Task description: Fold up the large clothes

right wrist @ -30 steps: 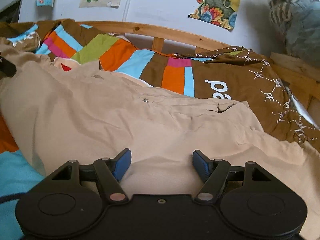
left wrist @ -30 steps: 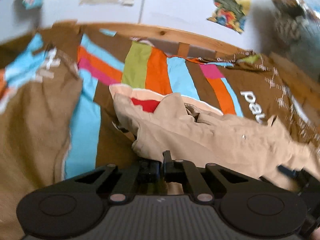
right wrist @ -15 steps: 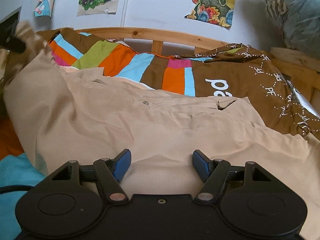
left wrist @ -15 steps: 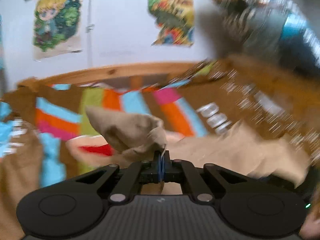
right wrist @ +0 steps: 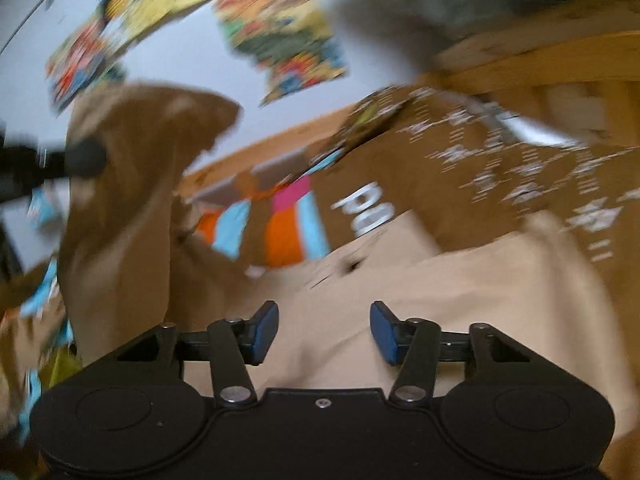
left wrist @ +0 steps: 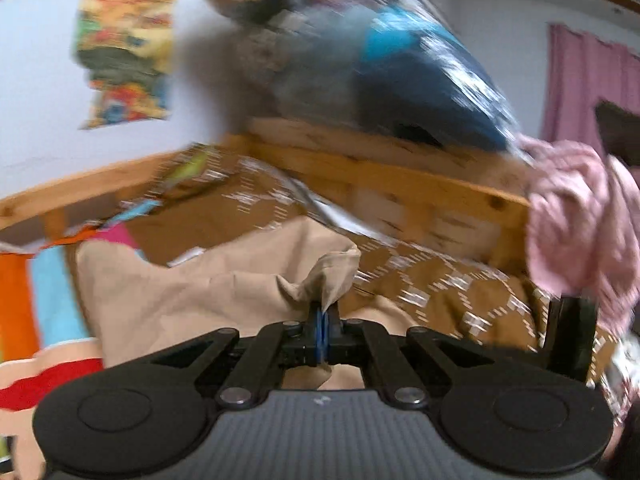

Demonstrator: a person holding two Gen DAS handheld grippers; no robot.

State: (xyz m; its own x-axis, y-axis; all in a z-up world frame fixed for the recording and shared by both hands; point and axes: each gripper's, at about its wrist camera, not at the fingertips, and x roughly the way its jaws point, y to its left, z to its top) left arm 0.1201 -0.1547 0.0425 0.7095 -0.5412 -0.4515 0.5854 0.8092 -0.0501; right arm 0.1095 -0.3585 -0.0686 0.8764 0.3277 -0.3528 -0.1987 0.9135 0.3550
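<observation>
On the bed: beige garment [right wrist: 420, 300] sprawled over the striped bedspread [right wrist: 288, 236] near the headboard edge.
Left hand-held gripper [left wrist: 323, 326]: pressed together, pinching a lifted corner.
Right hand-held gripper [right wrist: 324, 332]: spread, empty, over the cloth.
Feel: probably light, floppy, so grab corners or hems.

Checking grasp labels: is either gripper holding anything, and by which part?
Left gripper is shut on the beige cloth garment, pinching a bunched edge. Right gripper is open, holding nothing.

Soft, even daylight fills both views. Heavy motion blur smears the posters [right wrist: 280, 32] and bedspread [right wrist: 500, 168]. Fisheye edges bend and darken.
</observation>
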